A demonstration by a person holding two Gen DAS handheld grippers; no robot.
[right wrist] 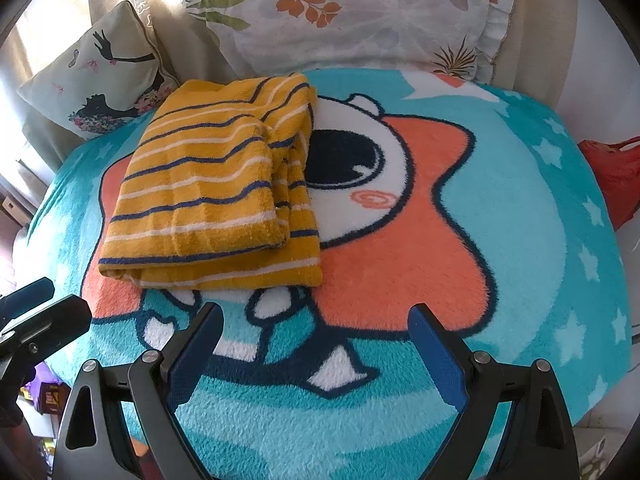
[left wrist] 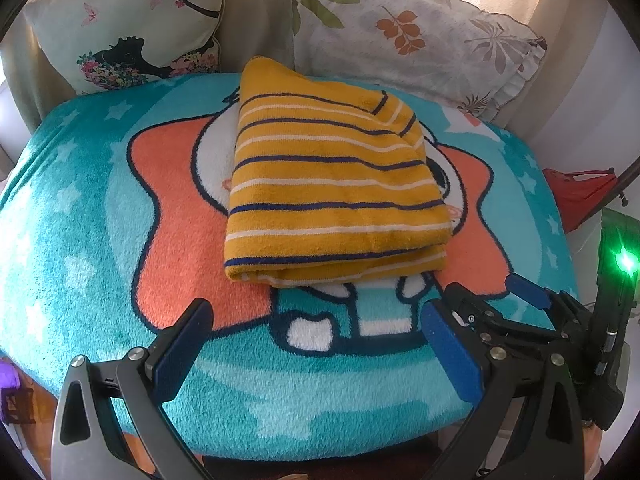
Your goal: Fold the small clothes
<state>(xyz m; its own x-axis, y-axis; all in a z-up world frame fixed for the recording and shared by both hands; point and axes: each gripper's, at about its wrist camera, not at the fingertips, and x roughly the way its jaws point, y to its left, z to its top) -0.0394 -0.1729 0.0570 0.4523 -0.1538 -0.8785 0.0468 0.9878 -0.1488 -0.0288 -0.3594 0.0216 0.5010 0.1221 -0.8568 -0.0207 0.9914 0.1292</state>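
Observation:
A yellow garment (left wrist: 332, 184) with navy and white stripes lies folded in a neat stack on a teal cartoon blanket (left wrist: 80, 240). In the right wrist view the garment (right wrist: 212, 188) lies at the upper left, its layered edges facing right. My left gripper (left wrist: 316, 328) is open and empty, hovering just in front of the garment's near folded edge. My right gripper (right wrist: 316, 328) is open and empty, in front of and to the right of the garment. The right gripper (left wrist: 524, 292) also shows at the lower right of the left wrist view.
Two pillows lean at the back: a butterfly one (left wrist: 128, 24) on the left and a leaf-print one (left wrist: 408, 36) on the right. A red bag (right wrist: 616, 172) lies off the blanket's right side. The blanket (right wrist: 520, 240) drops off at the near edge.

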